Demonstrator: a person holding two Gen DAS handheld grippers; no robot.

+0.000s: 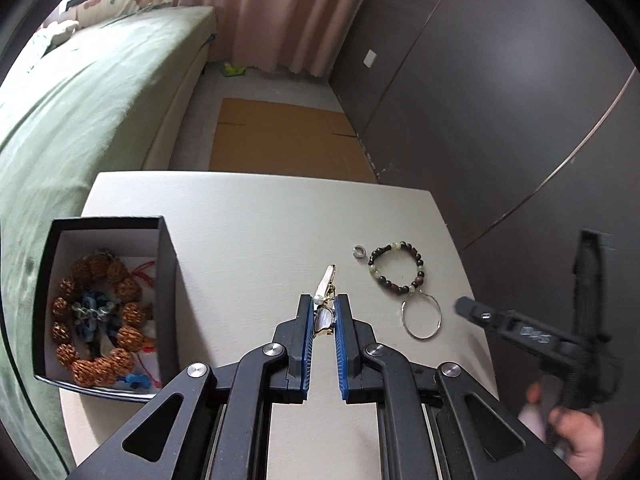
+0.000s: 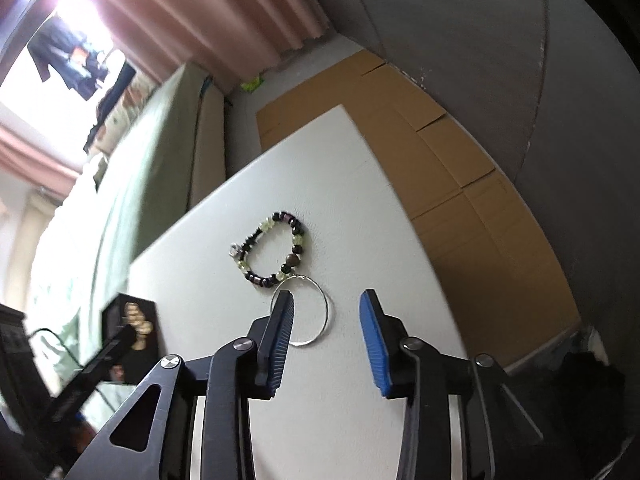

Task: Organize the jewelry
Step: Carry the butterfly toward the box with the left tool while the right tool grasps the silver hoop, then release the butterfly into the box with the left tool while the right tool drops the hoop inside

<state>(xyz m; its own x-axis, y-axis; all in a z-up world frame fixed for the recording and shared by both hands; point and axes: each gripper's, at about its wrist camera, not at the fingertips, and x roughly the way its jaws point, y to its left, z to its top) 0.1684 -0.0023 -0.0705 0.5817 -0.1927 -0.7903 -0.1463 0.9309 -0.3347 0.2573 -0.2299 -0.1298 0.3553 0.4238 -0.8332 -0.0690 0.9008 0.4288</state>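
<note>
My left gripper (image 1: 323, 303) is shut on a pearly, gold-trimmed clip (image 1: 327, 280), held just above the white table (image 1: 240, 220). To its left stands a black box (image 1: 167, 264) holding a brown bead bracelet (image 1: 128, 312) and blue pieces. A dark and green bead bracelet (image 1: 396, 268) (image 2: 276, 248), a small silver ring (image 1: 359, 251) (image 2: 235, 249) and a thin silver hoop (image 1: 422, 316) (image 2: 320, 316) lie on the table at the right. My right gripper (image 2: 326, 296) (image 1: 466, 310) hangs over the hoop with its jaws apart; the left finger covers part of the hoop.
A green bed (image 1: 80, 100) runs along the table's left side. Flat cardboard (image 1: 280, 136) (image 2: 460, 184) lies on the floor beyond the table. Dark cabinet doors (image 1: 500, 80) stand at the right, pink curtains (image 1: 272, 8) at the back. A hand (image 1: 576, 436) grips the right tool.
</note>
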